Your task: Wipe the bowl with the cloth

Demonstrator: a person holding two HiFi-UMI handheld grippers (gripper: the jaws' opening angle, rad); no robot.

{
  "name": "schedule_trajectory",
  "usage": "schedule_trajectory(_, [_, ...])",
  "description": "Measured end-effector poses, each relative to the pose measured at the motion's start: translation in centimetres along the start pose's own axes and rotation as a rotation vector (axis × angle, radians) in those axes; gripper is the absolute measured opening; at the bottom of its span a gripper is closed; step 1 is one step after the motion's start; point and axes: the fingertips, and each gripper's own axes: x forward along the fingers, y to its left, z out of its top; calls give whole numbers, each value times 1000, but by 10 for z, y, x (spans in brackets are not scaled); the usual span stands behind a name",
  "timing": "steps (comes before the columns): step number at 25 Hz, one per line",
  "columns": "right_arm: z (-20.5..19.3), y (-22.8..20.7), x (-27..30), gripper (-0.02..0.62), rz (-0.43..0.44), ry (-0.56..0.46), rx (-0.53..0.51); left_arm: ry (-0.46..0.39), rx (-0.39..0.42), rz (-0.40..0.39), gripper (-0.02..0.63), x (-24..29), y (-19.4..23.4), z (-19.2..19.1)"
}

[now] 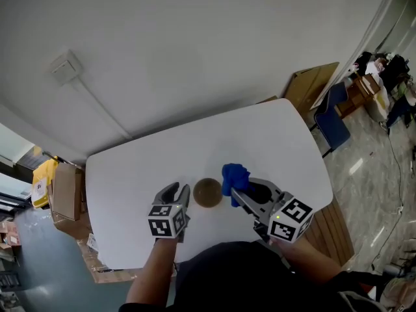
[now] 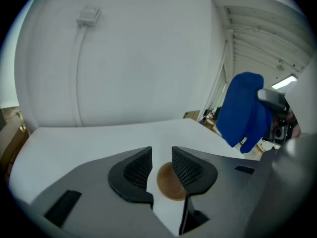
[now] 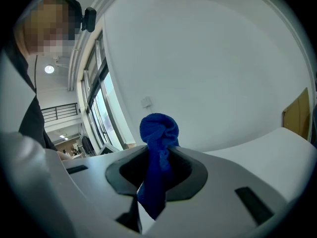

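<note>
Head view shows the bowl (image 1: 208, 192) upright on the tabletop (image 1: 195, 142). Left of the bowl, the left gripper (image 1: 177, 192) is released and holds nothing. Right of the bowl, the right gripper (image 1: 242, 195) grasps the cloth (image 1: 234, 177). No wiping happens now, I judge; the next move needs the cloth brought down into the bowl.

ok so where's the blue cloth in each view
Head view: cloth just right of centre, held in the right gripper, next to the bowl.
Left gripper view: cloth at the right, mid-height.
Right gripper view: cloth at centre, pinched between the jaws.
Shared landmark: the wall box, upper left in the left gripper view, small and just above the cloth in the right gripper view.
</note>
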Motion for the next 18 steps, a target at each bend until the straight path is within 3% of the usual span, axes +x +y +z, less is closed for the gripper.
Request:
schedule_trajectory(6, [23, 14, -3, 75, -1, -58, -87, -211, 99, -56, 132, -66, -37, 56])
schedule_trajectory(10, [37, 23, -6, 75, 7, -95, -115, -321, 160, -19, 121, -105, -46, 82])
schedule_trajectory(18, [47, 38, -4, 75, 24, -126, -136, -418, 232, 39, 114, -143, -41, 100])
